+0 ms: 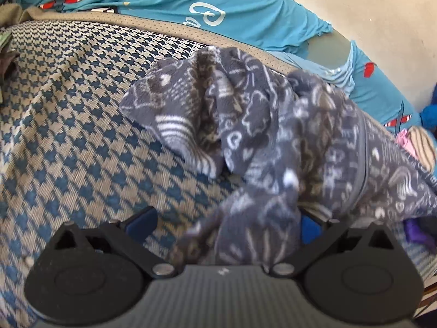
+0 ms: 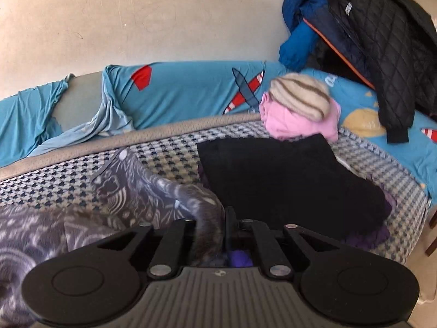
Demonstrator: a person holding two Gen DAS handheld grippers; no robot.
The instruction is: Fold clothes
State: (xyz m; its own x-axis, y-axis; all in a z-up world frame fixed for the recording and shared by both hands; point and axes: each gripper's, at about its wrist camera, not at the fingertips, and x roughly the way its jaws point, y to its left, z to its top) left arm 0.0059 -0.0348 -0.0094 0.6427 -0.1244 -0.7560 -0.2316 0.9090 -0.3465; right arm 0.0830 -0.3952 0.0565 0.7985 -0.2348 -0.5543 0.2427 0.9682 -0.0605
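Observation:
A grey garment with a white doodle print (image 1: 245,125) lies bunched on the houndstooth cover (image 1: 68,125). In the left wrist view, one end of it trails down between the wide-apart fingers of my left gripper (image 1: 226,225) and drapes against the right blue pad (image 1: 310,229). The left pad (image 1: 142,222) is bare, so this gripper is open. In the right wrist view, the same garment (image 2: 131,188) stretches in from the left. My right gripper (image 2: 220,218) is shut on a twisted edge of it, with the fingers nearly together.
A folded black garment (image 2: 286,175) lies just right of the right gripper, over something purple (image 2: 379,235). Behind it sits a pink and striped pile (image 2: 297,104). Blue and black jackets (image 2: 368,27) hang at the back right. A teal aeroplane-print sheet (image 2: 185,90) runs along the wall.

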